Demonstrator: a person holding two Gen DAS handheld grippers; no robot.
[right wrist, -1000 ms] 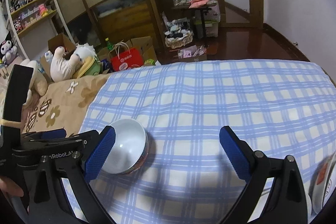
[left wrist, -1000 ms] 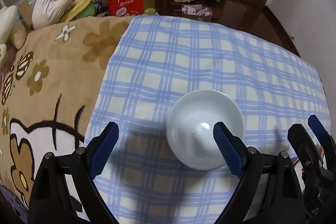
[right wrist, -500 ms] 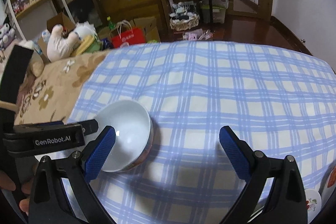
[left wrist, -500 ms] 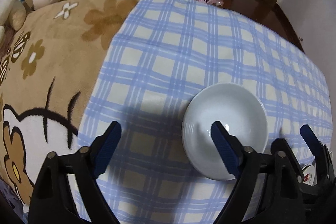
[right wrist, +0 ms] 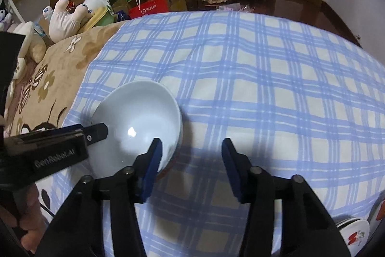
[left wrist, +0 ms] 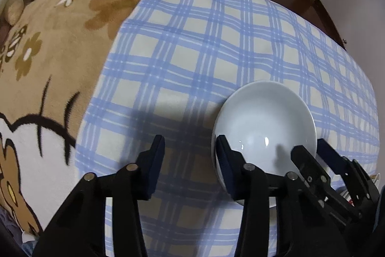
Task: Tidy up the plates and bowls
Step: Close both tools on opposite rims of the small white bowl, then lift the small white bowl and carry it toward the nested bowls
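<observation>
Sitting on the blue plaid sheet (left wrist: 216,45) of the bed, near its left edge where the tan cartoon blanket (left wrist: 48,59) begins, the white bowl (left wrist: 264,127) holds nothing; its near rim is hidden behind gripper fingers in both views. The left gripper (left wrist: 190,160) is closing, one pad inside the bowl at its left rim and the other outside over the sheet, not visibly pressing the wall. The right gripper (right wrist: 190,160) is closing too, its left pad inside the bowl's right rim and its right pad over bare sheet. Whether either inner pad touches the porcelain is hard to make out. A patterned plate (right wrist: 353,235) is cut off at the right wrist view's lower right corner.
</observation>
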